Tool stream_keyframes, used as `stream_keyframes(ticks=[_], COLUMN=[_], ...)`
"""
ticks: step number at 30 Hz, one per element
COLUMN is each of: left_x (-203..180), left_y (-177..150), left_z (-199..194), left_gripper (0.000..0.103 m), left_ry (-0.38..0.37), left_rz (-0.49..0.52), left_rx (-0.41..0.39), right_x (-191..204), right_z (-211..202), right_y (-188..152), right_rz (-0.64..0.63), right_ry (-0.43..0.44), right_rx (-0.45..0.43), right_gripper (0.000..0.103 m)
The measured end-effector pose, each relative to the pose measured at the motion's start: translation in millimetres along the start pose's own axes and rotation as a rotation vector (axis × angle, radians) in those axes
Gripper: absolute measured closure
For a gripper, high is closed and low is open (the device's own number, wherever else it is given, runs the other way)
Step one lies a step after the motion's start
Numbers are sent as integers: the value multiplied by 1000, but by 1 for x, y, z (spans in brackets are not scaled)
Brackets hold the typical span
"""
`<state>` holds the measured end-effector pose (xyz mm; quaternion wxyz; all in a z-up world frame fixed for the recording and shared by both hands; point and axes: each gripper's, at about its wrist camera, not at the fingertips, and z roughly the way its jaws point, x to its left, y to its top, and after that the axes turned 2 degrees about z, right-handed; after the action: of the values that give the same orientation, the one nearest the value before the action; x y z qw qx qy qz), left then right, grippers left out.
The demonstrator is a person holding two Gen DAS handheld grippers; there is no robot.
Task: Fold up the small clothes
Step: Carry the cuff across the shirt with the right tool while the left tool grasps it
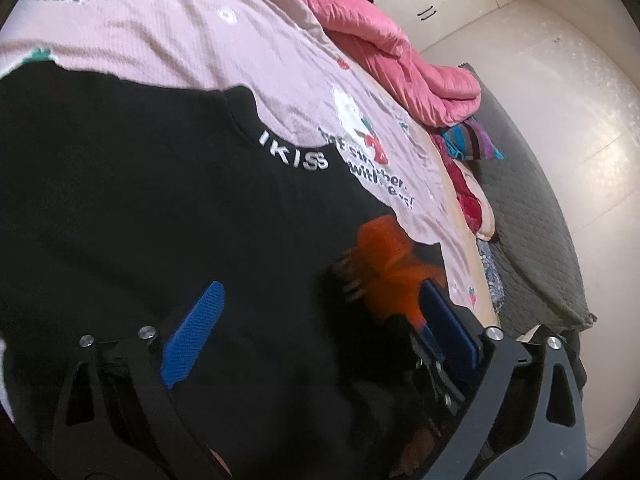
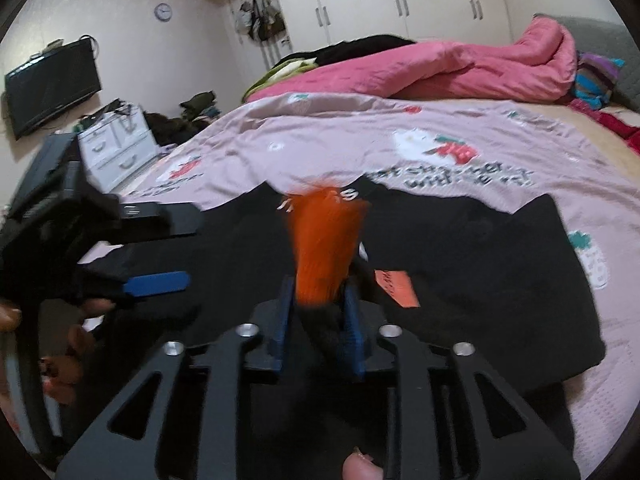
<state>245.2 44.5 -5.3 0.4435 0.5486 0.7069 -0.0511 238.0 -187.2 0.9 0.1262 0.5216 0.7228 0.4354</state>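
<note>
I see the black shirt [image 2: 460,264] lying flat on the pink bedsheet [image 2: 320,136]. My left gripper [image 1: 316,316] hovers over the shirt, fingers spread wide. My right gripper [image 2: 316,312] has an orange cloth [image 2: 326,248] between its fingers; whether they pinch it I cannot tell.

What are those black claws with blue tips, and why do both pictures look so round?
They are two grabbers that a person carries, one on each side. Each has a camera looking along its fingers, and its lens bends the picture round. One picture comes from the left gripper, open wide over a black top lying on the bed's pink sheet. The other comes from the right gripper, with a blurry orange cloth in its jaws. I can't tell if it is squeezed. A pink quilt is heaped behind.
</note>
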Motion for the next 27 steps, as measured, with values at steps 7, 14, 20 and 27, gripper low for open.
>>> stream_keyframes(ticks=[7,14,20,27], left_x=[-3,-6,-15,-41], left_y=[-6,-20,-27,-34], left_z=[17,40,48,54], left_gripper=[34,47,52,100], left_ry=[-18,-15,52,112], left_rz=[13,14,58,234], left_rx=[48,104,77,24], right_x=[-3,-33,-59,-85], right_z=[-13,-32,-44,-53], right_y=[-6,4,12,16], right_rz=[-18,32,87,149], right_ry=[50,-40,-98,-143], right_rx=[45,-18,-58,-89], right_gripper=[53,48,47,47])
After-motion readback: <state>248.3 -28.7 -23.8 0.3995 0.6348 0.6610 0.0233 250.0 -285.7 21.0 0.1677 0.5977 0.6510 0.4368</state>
